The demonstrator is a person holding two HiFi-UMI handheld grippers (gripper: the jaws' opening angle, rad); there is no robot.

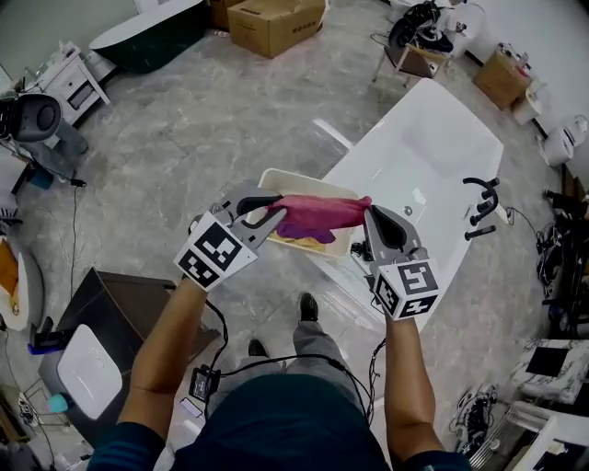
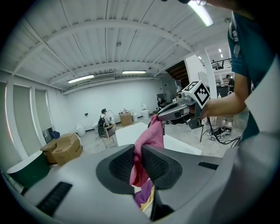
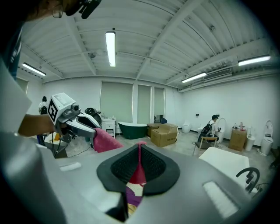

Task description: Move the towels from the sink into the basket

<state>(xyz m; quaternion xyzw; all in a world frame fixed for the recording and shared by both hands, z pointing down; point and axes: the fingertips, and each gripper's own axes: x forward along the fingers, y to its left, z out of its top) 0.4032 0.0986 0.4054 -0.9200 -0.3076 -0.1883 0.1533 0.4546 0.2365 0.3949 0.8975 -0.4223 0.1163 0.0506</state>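
A pink towel (image 1: 322, 210) hangs stretched between my two grippers, just above a cream basket (image 1: 272, 177) beside the white sink (image 1: 433, 156). My left gripper (image 1: 271, 211) is shut on the towel's left end and my right gripper (image 1: 368, 214) on its right end. A purple towel (image 1: 308, 232) and a yellow one (image 1: 311, 245) lie in the basket under it. In the left gripper view the pink towel (image 2: 148, 140) runs from my jaws (image 2: 139, 159) to the right gripper (image 2: 175, 111). In the right gripper view a fold of towel (image 3: 138, 175) is pinched in the jaws (image 3: 139, 164), across from the left gripper (image 3: 83, 124).
A black faucet (image 1: 483, 207) stands at the sink's right rim. A dark bin (image 1: 120, 304) sits at the left by my feet, with cables on the floor. Further back are a cardboard box (image 1: 274, 23), a dark green tub (image 1: 147, 37) and a chair (image 1: 414, 51).
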